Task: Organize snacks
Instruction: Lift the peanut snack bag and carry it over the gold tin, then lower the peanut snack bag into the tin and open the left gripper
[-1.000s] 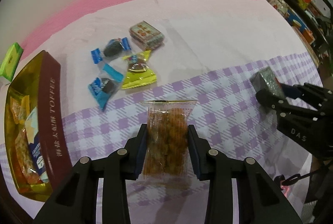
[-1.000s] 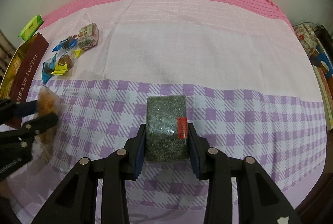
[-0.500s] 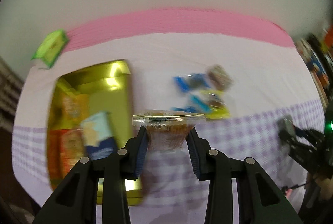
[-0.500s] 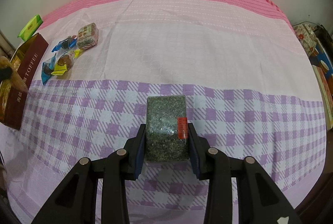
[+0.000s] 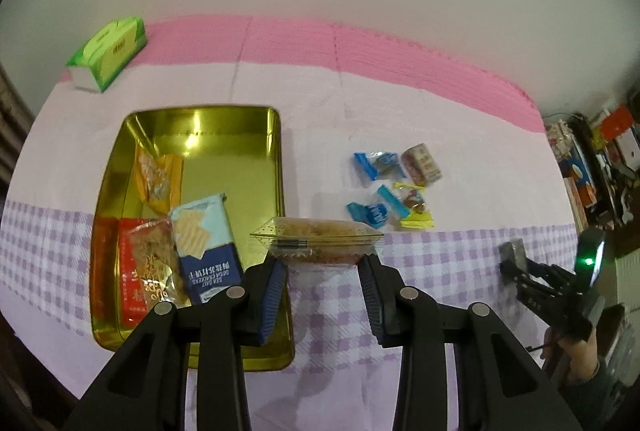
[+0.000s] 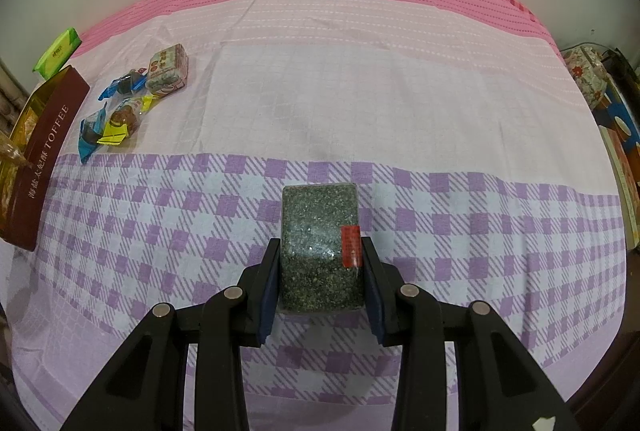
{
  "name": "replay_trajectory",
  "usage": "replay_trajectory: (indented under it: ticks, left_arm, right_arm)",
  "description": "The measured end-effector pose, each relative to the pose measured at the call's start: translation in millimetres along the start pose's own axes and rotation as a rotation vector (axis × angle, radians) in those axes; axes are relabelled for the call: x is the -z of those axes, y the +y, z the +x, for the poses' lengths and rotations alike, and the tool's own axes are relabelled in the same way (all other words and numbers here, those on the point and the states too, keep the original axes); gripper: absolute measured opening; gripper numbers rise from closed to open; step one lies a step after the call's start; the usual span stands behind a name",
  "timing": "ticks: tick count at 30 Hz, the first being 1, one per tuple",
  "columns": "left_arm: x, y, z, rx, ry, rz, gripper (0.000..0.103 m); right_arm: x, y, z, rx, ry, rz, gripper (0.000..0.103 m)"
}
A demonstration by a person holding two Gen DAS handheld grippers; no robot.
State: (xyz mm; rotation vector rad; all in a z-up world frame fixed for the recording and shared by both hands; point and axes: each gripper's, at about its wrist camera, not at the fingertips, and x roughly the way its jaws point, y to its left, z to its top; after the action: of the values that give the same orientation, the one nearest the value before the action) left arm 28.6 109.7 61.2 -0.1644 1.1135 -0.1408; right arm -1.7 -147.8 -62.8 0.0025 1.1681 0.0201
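Note:
My left gripper [image 5: 322,271] is shut on a clear packet of orange-brown snack [image 5: 318,241], held in the air just right of the gold toffee tin [image 5: 208,119]. The tin holds several snack packs, among them a blue soda cracker pack [image 5: 206,243] and a red pack [image 5: 132,271]. My right gripper [image 6: 320,271] is shut on a dark green speckled block pack [image 6: 320,243] with a red sticker, low over the purple checked cloth. It also shows at the right of the left wrist view [image 5: 514,257]. Loose candies [image 5: 384,187] lie right of the tin.
A green tissue pack [image 5: 108,53] lies at the far left of the pink cloth. The tin's maroon side [image 6: 44,159] and the candies [image 6: 128,103] show at the left of the right wrist view. Cluttered shelves [image 5: 600,159] stand past the table's right edge.
My left gripper has lifted the orange snack packet and swung left toward the tin, which now shows from above. My right gripper with the green pack has stayed still.

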Motion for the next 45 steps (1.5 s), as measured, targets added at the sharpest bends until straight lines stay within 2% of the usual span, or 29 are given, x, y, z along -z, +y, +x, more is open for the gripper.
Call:
replay_trajectory:
  ticks: [6, 11, 18, 26, 29, 35, 45]
  left_arm:
    - [-10.9, 14.3, -24.4, -0.085, -0.059, 0.005, 0.037]
    - [-10.2, 41.6, -35.7, -0.179, -0.058, -0.005, 0.037]
    - [4.3, 80.2, -35.3, -0.28, 0.008, -0.055, 0.037]
    - [16.2, 100.8, -25.2, -0.386, 0.117, -0.038, 0.037]
    - [19.0, 106.7, -16.2, -0.405, 0.16, -0.038, 0.037]
    - [16.1, 115.1, -2.3, -0.359, 0.178, -0.068, 0.037]
    - [8.9, 129.5, 27.0, -0.359, 0.192, -0.102, 0.032]
  right_arm:
    - [0.1, 2.1, 0.5, 0.001, 0.001, -0.003, 0.038]
    - [-0.4, 1.8, 0.3, 0.0, 0.003, -0.005, 0.038]
    - [-0.7, 1.3, 0.7, -0.003, 0.004, -0.01, 0.039]
    - [-0.6, 3.1, 1.0, -0.001, 0.004, -0.013, 0.039]
    - [-0.7, 3.4, 1.1, 0.0, 0.004, -0.015, 0.04]
    - [-0.3, 4.3, 1.0, -0.001, 0.004, -0.013, 0.041]
    - [-0.2, 3.9, 1.3, 0.002, 0.004, -0.019, 0.041]
